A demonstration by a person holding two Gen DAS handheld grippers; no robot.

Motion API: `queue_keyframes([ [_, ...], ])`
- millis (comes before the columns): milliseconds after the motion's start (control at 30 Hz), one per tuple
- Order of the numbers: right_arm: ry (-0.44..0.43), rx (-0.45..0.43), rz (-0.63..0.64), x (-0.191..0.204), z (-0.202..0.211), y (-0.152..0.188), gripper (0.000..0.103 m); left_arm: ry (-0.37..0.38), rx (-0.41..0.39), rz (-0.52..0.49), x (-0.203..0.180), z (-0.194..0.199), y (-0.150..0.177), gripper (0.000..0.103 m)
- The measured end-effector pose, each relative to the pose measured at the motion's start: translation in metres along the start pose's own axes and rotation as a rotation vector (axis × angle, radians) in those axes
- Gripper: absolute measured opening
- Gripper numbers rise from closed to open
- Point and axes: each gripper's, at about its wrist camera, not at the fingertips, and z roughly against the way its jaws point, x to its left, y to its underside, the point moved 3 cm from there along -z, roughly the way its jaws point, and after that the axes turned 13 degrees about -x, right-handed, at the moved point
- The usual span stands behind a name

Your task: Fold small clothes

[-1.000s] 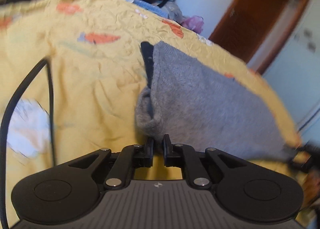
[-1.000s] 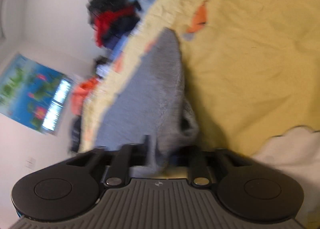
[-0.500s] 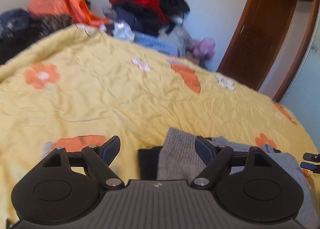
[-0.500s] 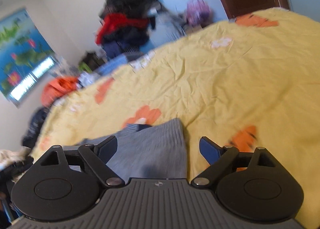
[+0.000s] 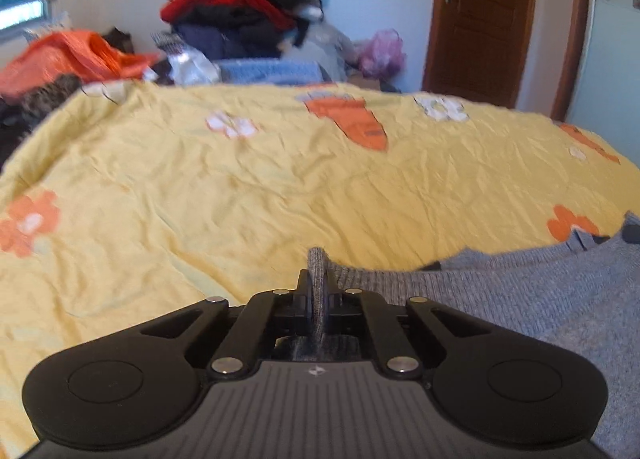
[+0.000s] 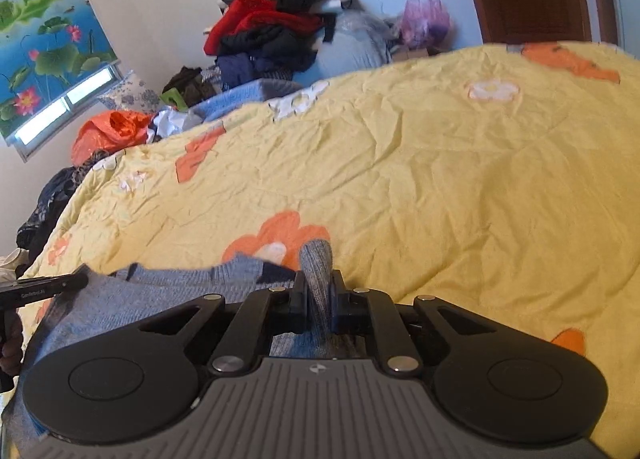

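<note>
Low over yellow floral bedspread, left gripper and right gripper, each level and facing the far wall, each clamped tight on a pinched-up ribbed fold of grey knit sweater. Sweater flat on bedspread's near edge, long axis stretched crosswise from gripper to gripper.

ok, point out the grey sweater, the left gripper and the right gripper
grey sweater (image 5: 540, 299): left wrist view, flat knit body lying on the bedspread.
left gripper (image 5: 318, 291): left wrist view, between fingertips, shut on sweater edge.
right gripper (image 6: 318, 291): right wrist view, between fingertips, shut on sweater edge.
</note>
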Motion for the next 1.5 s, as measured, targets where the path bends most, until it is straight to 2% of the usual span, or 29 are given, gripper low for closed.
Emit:
queue_keyframes([
  [100, -0.008, -0.065, -0.044, -0.003, 0.004, -0.014, 0.013, -0.020, -0.021, 0.045, 0.016, 0.005, -0.007, 0.004],
  [233, 0.030, -0.009, -0.020, -0.003, -0.023, 0.001, 0.013, -0.088, 0.069, -0.004, 0.019, -0.017, 0.013, 0.004],
  [300, 0.046, 0.027, -0.023, -0.003, -0.033, 0.012, 0.014, -0.119, 0.050, -0.057, 0.011, -0.017, 0.018, 0.005],
  [367, 0.061, 0.018, -0.023, -0.001, -0.029, 0.012, 0.019, -0.142, 0.046, -0.091, 0.005, -0.010, 0.016, 0.007],
  [400, 0.081, 0.009, -0.035, 0.000, -0.022, 0.008, 0.033, -0.160, 0.028, -0.112, 0.003, -0.003, 0.013, 0.008],
  [433, 0.113, -0.010, -0.042, 0.000, -0.013, 0.002, 0.059, -0.182, -0.006, -0.137, 0.000, 0.008, 0.008, 0.008],
  [467, 0.138, -0.061, -0.032, 0.003, 0.001, -0.004, 0.068, -0.206, -0.049, -0.154, -0.003, 0.022, 0.002, 0.010],
  [500, 0.144, -0.125, -0.004, 0.011, 0.017, -0.010, 0.071, -0.232, -0.101, -0.154, -0.007, 0.036, -0.005, 0.013],
  [533, 0.131, -0.167, 0.032, 0.022, 0.031, -0.013, 0.071, -0.233, -0.149, -0.127, -0.013, 0.050, -0.011, 0.021],
  [567, 0.112, -0.184, 0.061, 0.034, 0.041, -0.013, 0.075, -0.197, -0.179, -0.076, -0.019, 0.060, -0.015, 0.037],
  [600, 0.095, -0.176, 0.085, 0.047, 0.044, -0.010, 0.079, -0.144, -0.189, -0.031, -0.029, 0.064, -0.016, 0.047],
  [633, 0.086, -0.160, 0.110, 0.059, 0.043, -0.004, 0.087, -0.100, -0.183, -0.009, -0.041, 0.064, -0.016, 0.064],
  [667, 0.078, -0.135, 0.140, 0.069, 0.038, 0.005, 0.093, -0.071, -0.169, -0.015, -0.056, 0.059, -0.012, 0.065],
  [767, 0.107, -0.022, 0.231, 0.080, 0.006, 0.035, 0.087, -0.038, -0.055, -0.061, -0.085, 0.033, 0.013, 0.065],
  [833, 0.140, 0.022, 0.249, 0.072, -0.006, 0.051, 0.087, -0.061, 0.033, -0.073, -0.083, 0.015, 0.035, 0.064],
  [867, 0.146, 0.021, 0.250, 0.067, -0.007, 0.054, 0.087, -0.042, -0.004, -0.064, -0.077, 0.015, 0.042, 0.065],
  [933, 0.138, 0.022, 0.229, 0.063, -0.005, 0.051, 0.089, -0.011, -0.004, -0.018, -0.062, 0.015, 0.043, 0.065],
  [1000, 0.147, 0.031, 0.250, 0.064, -0.008, 0.051, 0.091, -0.002, 0.000, -0.019, -0.053, 0.011, 0.042, 0.066],
  [1067, 0.153, 0.059, 0.301, 0.071, -0.014, 0.055, 0.101, 0.002, 0.001, -0.014, -0.052, 0.010, 0.041, 0.067],
  [1200, 0.161, 0.071, 0.328, 0.075, -0.017, 0.056, 0.103, -0.033, -0.006, -0.042, -0.059, 0.008, 0.040, 0.069],
  [1267, 0.141, 0.029, 0.299, 0.074, -0.004, 0.053, 0.099, -0.082, -0.030, -0.058, -0.061, 0.020, 0.038, 0.069],
  [1333, 0.179, -0.044, 0.270, 0.080, 0.026, 0.046, 0.100, -0.150, -0.074, -0.064, -0.064, 0.048, 0.037, 0.068],
  [1400, 0.115, -0.088, 0.278, 0.096, 0.058, 0.046, 0.103, -0.116, -0.099, -0.010, -0.066, 0.078, 0.040, 0.068],
  [1433, 0.074, -0.078, 0.301, 0.105, 0.068, 0.051, 0.103, -0.077, -0.087, 0.025, -0.068, 0.091, 0.044, 0.068],
  [1500, 0.060, -0.023, 0.383, 0.121, 0.074, 0.068, 0.103, -0.030, -0.051, 0.047, -0.077, 0.105, 0.054, 0.068],
])
